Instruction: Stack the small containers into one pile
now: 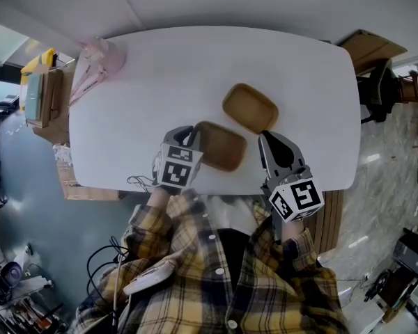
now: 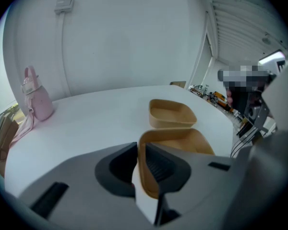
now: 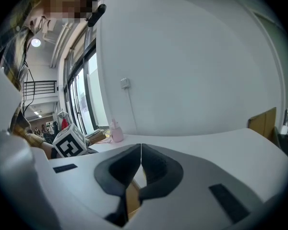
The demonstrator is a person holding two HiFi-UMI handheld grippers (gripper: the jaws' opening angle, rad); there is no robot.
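Note:
Two tan, shallow containers sit on the white table (image 1: 146, 75). The near container (image 1: 221, 147) has its left rim pinched between the jaws of my left gripper (image 1: 195, 135), which is shut on it. In the left gripper view the thin wall of this container (image 2: 182, 143) runs between the pads of the left gripper (image 2: 139, 151), and the far container (image 2: 172, 113) stands just behind, empty and upright. The far container (image 1: 249, 108) lies to the upper right of the near one. My right gripper (image 1: 263, 138) hovers right of the near container, shut with nothing held; its jaws (image 3: 141, 148) meet.
A pink bag (image 1: 92, 62) lies at the table's far left corner, with a pink bottle (image 2: 36, 97) by it. Cardboard boxes (image 1: 45, 92) stand off the left edge and another box (image 1: 366, 47) off the right. The table's near edge runs just under both grippers.

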